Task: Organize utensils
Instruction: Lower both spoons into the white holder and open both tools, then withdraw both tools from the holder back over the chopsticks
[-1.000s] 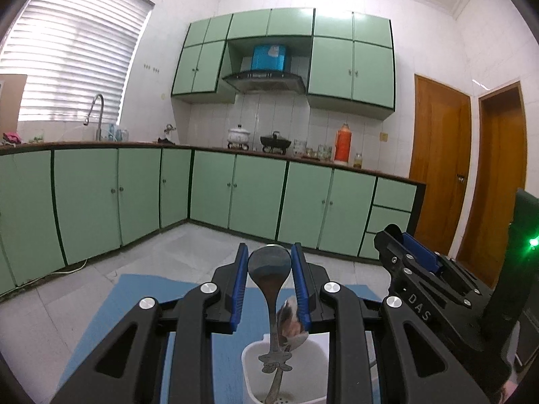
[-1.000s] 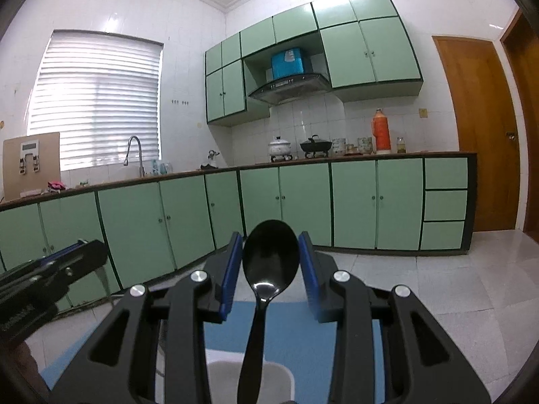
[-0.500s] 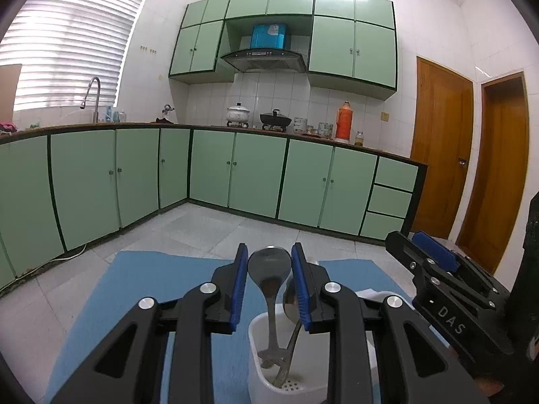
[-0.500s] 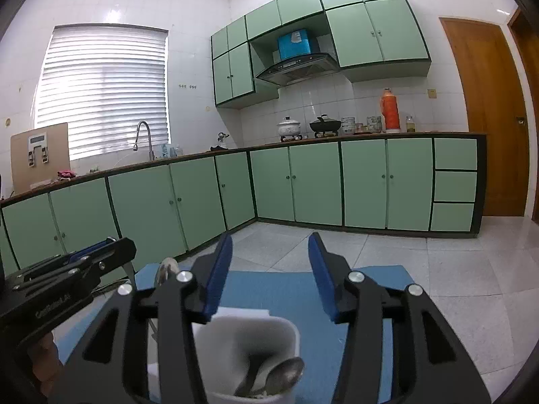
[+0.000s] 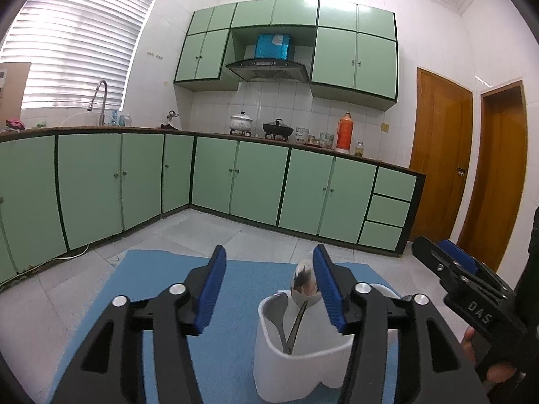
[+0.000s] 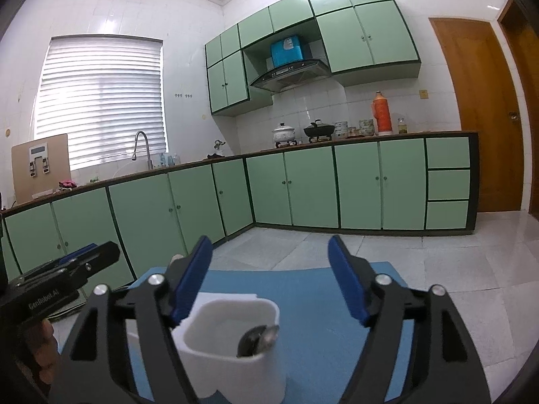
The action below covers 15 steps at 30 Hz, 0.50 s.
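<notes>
A white utensil holder (image 5: 299, 350) stands on a blue mat (image 5: 161, 276) just below my left gripper (image 5: 269, 286), which is open and empty. Two metal spoons (image 5: 305, 282) stand in it, bowls up. In the right wrist view another white holder (image 6: 232, 343) sits under my open, empty right gripper (image 6: 273, 282), with a black spoon (image 6: 257, 340) and a metal one lying inside. The right gripper shows in the left wrist view (image 5: 471, 289), and the left gripper shows in the right wrist view (image 6: 60, 279).
The blue mat (image 6: 310, 289) covers the work surface. Green kitchen cabinets (image 5: 235, 181) run along the far walls, with pots and a red flask (image 5: 343, 131) on the counter. Wooden doors (image 5: 441, 155) stand at the right.
My left gripper opened and let its metal spoon drop into the holder. My right gripper opened earlier, released the black spoon into its holder, and has spread wider since.
</notes>
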Tool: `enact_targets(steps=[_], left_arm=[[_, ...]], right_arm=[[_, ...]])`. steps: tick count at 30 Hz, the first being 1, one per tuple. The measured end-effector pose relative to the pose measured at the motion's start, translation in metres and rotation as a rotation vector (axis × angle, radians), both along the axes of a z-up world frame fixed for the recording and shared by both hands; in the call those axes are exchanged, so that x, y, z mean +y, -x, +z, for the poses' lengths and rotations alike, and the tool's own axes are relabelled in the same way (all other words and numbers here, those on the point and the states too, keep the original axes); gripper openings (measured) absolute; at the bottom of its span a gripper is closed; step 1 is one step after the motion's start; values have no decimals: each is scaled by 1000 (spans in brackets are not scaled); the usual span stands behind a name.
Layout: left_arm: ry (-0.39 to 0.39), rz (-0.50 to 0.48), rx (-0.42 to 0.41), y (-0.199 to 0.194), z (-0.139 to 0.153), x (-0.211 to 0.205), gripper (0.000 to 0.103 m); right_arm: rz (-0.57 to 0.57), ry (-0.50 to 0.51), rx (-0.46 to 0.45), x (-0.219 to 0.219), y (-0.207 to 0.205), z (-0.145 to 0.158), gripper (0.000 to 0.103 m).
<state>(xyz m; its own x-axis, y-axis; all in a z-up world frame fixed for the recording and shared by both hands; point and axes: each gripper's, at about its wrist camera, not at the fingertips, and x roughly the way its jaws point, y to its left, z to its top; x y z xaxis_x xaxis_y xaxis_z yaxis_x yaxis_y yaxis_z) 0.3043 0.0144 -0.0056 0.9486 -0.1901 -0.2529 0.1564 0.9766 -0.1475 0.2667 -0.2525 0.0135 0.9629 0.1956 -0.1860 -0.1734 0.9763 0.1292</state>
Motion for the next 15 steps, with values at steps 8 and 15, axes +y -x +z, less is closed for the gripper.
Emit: enact_targets(steps=[8,15], left_arm=[[-22,20,-14,34,2,5,77],[-64,16,15,74,-11,2,89]], right_arm=[[-18,12,9,-14,37,1,92],[20,50,61,-16,82,-14,97]])
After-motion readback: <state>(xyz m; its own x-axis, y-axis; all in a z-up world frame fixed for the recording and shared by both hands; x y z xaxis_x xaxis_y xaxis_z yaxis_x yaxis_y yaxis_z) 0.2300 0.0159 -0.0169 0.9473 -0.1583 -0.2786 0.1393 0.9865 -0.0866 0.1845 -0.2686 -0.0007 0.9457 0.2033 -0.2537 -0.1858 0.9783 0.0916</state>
